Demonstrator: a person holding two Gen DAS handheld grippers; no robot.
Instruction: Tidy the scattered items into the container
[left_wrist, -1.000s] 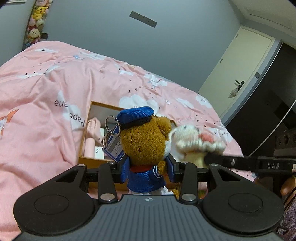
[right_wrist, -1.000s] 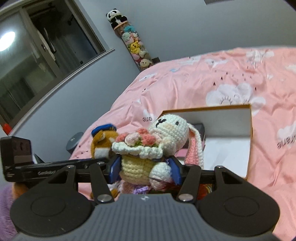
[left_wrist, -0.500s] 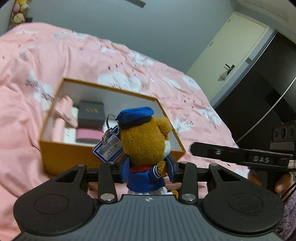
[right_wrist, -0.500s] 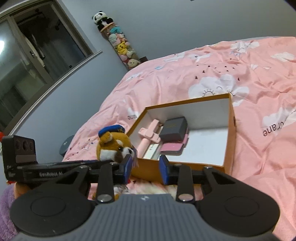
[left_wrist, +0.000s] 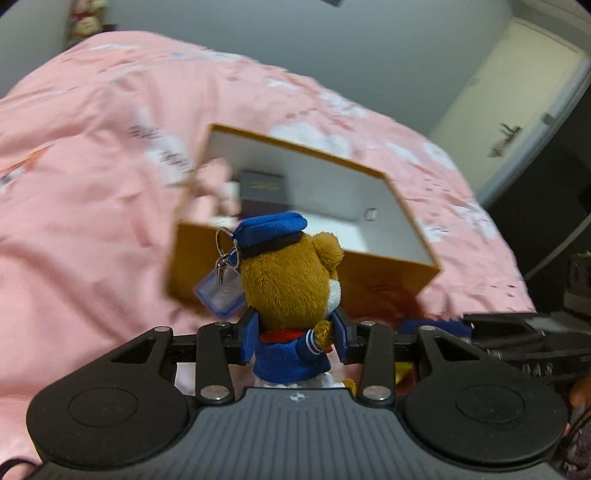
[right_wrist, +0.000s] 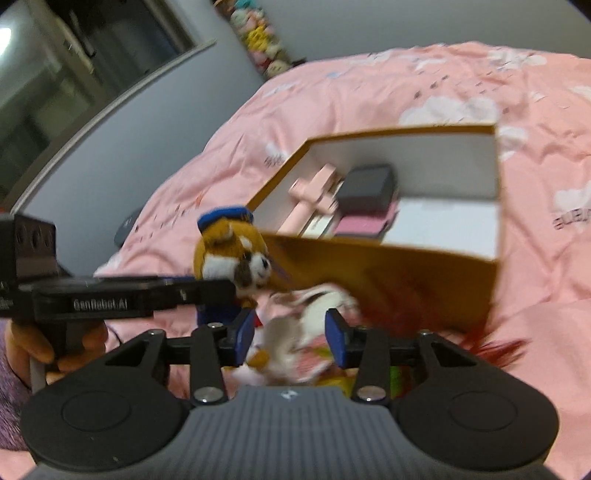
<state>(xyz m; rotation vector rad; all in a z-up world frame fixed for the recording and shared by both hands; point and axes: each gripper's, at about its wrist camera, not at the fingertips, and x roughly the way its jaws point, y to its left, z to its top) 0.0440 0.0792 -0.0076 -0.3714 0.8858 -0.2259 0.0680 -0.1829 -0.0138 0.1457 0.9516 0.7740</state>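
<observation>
Plush bear (left_wrist: 291, 273) sits clamped in the left gripper (left_wrist: 295, 334) just short of the orange box (left_wrist: 399, 277) on the bed (left_wrist: 74, 184); released here, it could miss. The right gripper (right_wrist: 290, 338), jaws just reopening, straddles a blurred toy (right_wrist: 295, 332) ungripped.

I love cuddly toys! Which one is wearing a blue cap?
The brown plush bear, pinched in the left tool. The blurry white toy by the orange box has no cap.

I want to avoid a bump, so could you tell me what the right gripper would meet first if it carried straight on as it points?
Probably the blurred white plush lying between the right gripper's open jaws, then the orange box's near wall behind it; depth is unclear.
</observation>
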